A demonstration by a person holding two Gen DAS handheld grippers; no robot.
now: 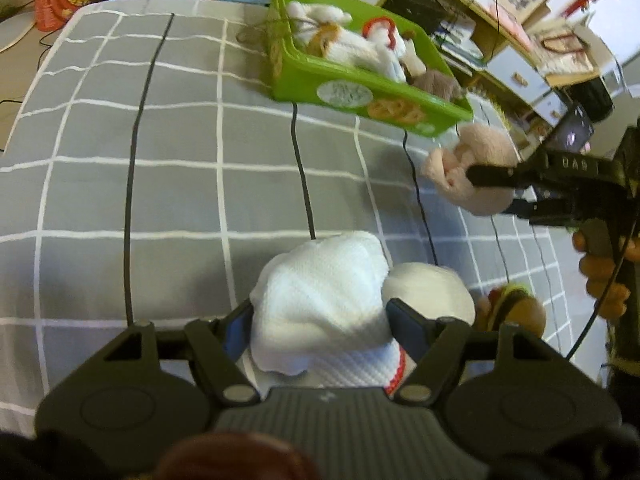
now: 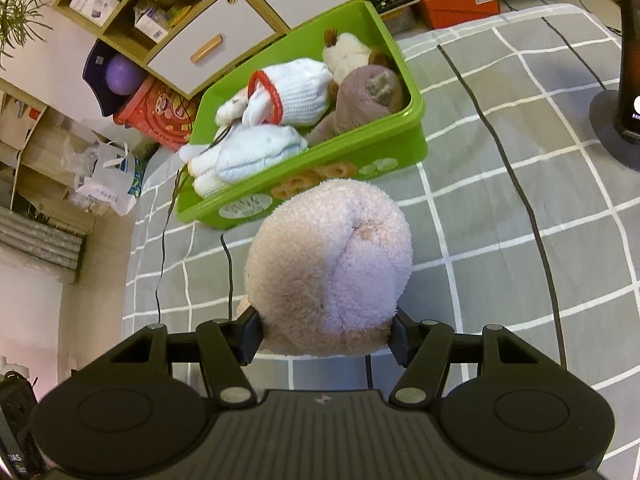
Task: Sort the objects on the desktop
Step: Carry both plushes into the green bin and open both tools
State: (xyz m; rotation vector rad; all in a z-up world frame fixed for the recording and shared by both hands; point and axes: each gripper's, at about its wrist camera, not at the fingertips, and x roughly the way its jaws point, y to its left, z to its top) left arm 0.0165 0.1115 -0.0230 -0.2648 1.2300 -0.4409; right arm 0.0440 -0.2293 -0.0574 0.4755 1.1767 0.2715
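Note:
My left gripper point(image 1: 320, 312) is shut on a white knitted glove point(image 1: 320, 296) with a red cuff edge, held above the grey checked cloth. My right gripper point(image 2: 326, 330) is shut on a pink plush toy point(image 2: 328, 268), held above the cloth just in front of the green bin point(image 2: 360, 160). The right gripper point(image 1: 492, 180) with the pink plush point(image 1: 468, 160) shows in the left wrist view, to the right of the green bin point(image 1: 304, 80). The bin holds white gloves point(image 2: 288, 92), a pale blue glove point(image 2: 256, 152), a brown sock point(image 2: 360, 96) and a small plush.
A small plush burger toy point(image 1: 512, 308) lies on the cloth point(image 1: 160, 160) right of the left gripper. Black cables run across the cloth. A black stand base point(image 2: 616, 128) stands at the right. Cabinets, drawers and clutter sit behind the bin.

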